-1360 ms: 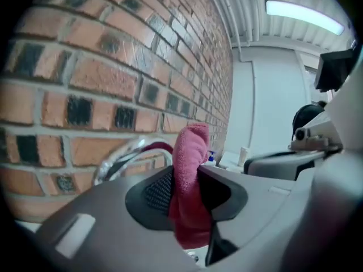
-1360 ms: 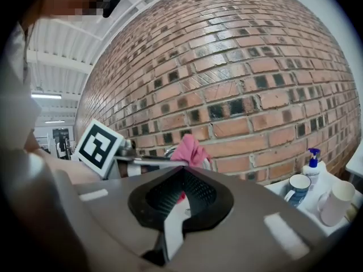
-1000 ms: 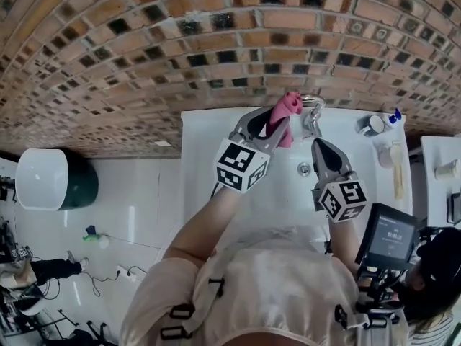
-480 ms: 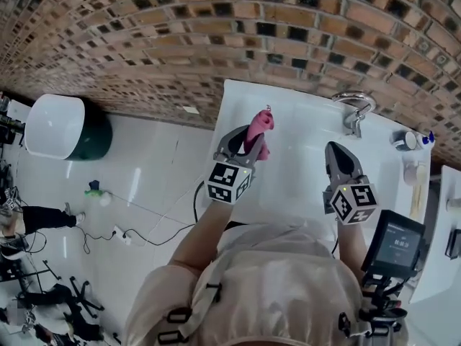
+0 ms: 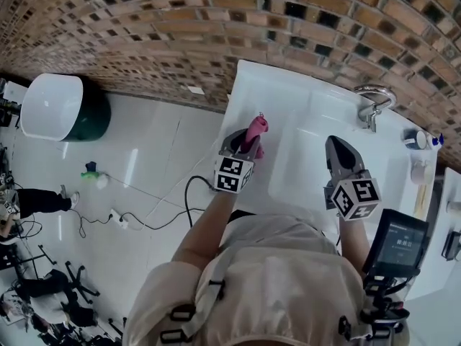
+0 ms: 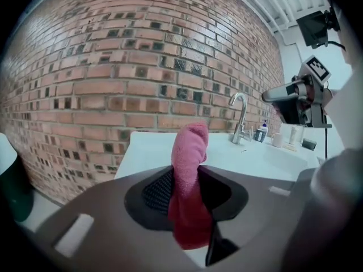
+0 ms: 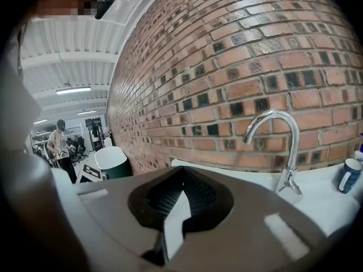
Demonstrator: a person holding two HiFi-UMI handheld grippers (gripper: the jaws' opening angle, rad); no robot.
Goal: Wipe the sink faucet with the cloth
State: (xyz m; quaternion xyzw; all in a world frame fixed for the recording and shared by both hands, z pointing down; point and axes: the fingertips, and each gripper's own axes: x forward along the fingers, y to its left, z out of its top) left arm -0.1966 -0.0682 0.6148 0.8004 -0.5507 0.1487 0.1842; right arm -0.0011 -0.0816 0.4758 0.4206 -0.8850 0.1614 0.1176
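Observation:
My left gripper (image 5: 246, 140) is shut on a pink cloth (image 5: 256, 129) and holds it over the left part of the white sink counter (image 5: 288, 99), well left of the faucet. In the left gripper view the cloth (image 6: 190, 152) stands upright, pinched between the pads, with its lower end hanging below the jaws. The chrome faucet (image 5: 371, 99) stands at the back of the basin, against the brick wall. My right gripper (image 5: 336, 147) is shut and holds nothing; it sits over the basin's front. Ahead of it and to the right rises the faucet (image 7: 278, 146).
A mug and a pump bottle (image 5: 420, 140) stand on the counter right of the faucet, the blue mug (image 7: 347, 174) close to it. A white and green bin (image 5: 57, 108) and a cable (image 5: 169, 211) are on the floor at left. A screen (image 5: 396, 244) sits by my right side.
The left gripper carried the pink cloth away from the faucet, leftward and down, to the counter's left part. The right gripper also drew back from the faucet.

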